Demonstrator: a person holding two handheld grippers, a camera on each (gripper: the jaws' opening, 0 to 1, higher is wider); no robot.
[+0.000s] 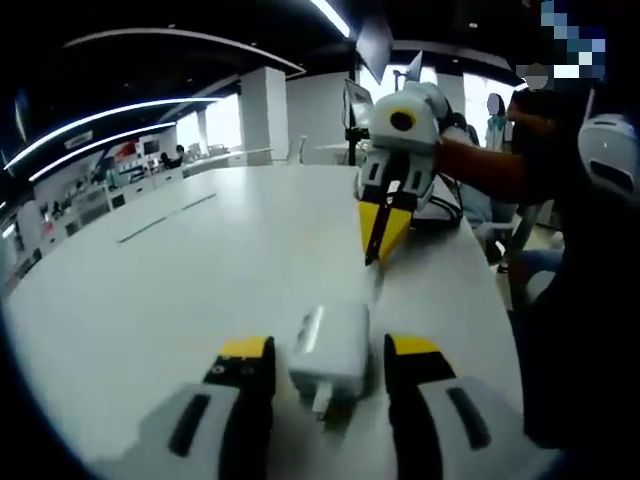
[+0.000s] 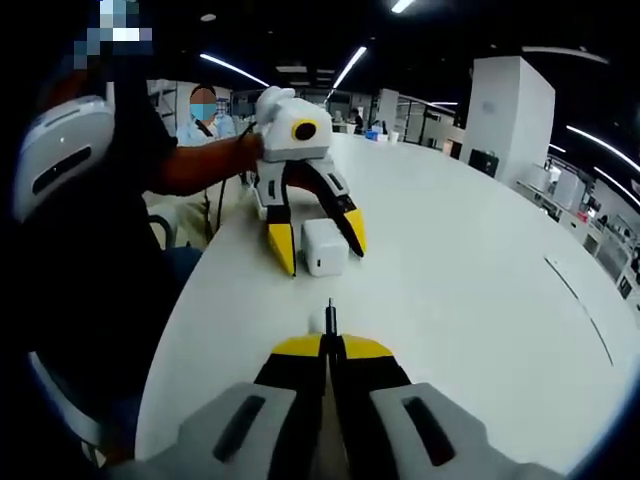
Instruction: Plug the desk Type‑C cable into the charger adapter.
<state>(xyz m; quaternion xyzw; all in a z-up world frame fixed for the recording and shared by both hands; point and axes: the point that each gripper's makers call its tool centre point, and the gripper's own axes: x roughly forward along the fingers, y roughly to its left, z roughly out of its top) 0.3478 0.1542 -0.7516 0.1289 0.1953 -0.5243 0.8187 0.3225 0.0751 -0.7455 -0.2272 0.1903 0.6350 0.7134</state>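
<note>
Right gripper (image 2: 328, 345) has its jaws pressed together on the plug (image 2: 330, 317) of the cable, and the small dark tip stands out in front of the yellow ends, pointing toward the charger (image 2: 323, 247). In the left gripper view, the left gripper (image 1: 328, 352) is spread, with one jaw on each side of the white charger (image 1: 332, 350); the jaws stand just beside its sides and I cannot tell if they touch it. The charger lies flat on the white desk (image 2: 470, 260), and in the right gripper view its small port faces the plug. So I judge the task is about halfway: the plug is held and aimed, the charger is framed, but the plug is still apart from the port and the pushing in is left. Nothing lies between plug and charger on the desk. Farther away, a person's arm (image 2: 205, 165) holds the left gripper, more people sit behind, and the open office with a white column (image 2: 512, 110) and ceiling lights is far back.
</note>
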